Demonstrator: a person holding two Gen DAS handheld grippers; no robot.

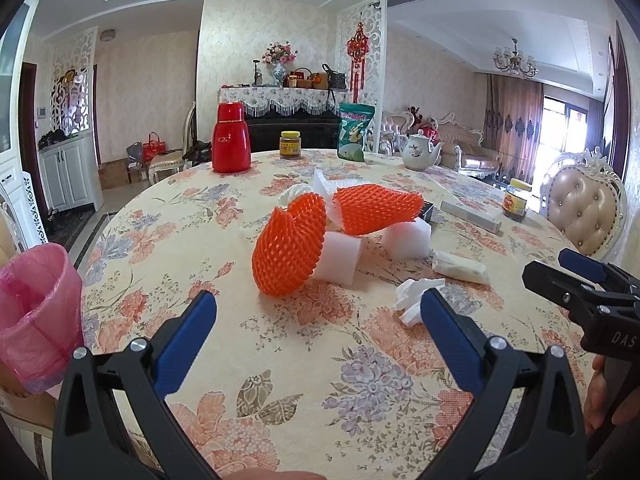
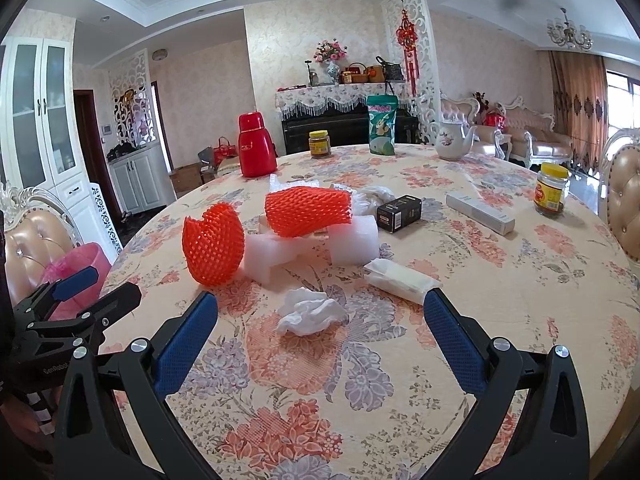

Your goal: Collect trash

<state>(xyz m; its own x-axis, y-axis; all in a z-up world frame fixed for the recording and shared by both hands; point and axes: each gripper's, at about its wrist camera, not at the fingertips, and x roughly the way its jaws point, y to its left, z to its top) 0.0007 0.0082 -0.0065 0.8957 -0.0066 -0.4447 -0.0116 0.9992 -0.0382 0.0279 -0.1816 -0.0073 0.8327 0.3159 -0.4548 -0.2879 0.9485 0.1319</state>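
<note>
Table (image 2: 460,360): round, floral cloth, littered mid-surface.
Bin (image 1: 36,312): pink-lined, off the table's left edge, beside left gripper.
Nets (image 2: 214,246): two orange foam sleeves, centre, resting against white foam blocks (image 2: 264,258).
Packet (image 2: 400,278): flat, white, right of centre.
Tissue (image 2: 312,312): crumpled, nearest, lying ahead between right gripper's fingers.
Right gripper (image 2: 320,340): spread wide, empty.
Left gripper (image 1: 318,340): spread wide, empty, facing nets.
Advice: lower over tissue, pinch across the bulk, lift clear before swinging to bin.

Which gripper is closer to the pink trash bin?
The left gripper. The pink trash bin stands just off its left side, beside the table. The right gripper is farther away, on the left gripper's other side, facing the crumpled tissue.
</note>
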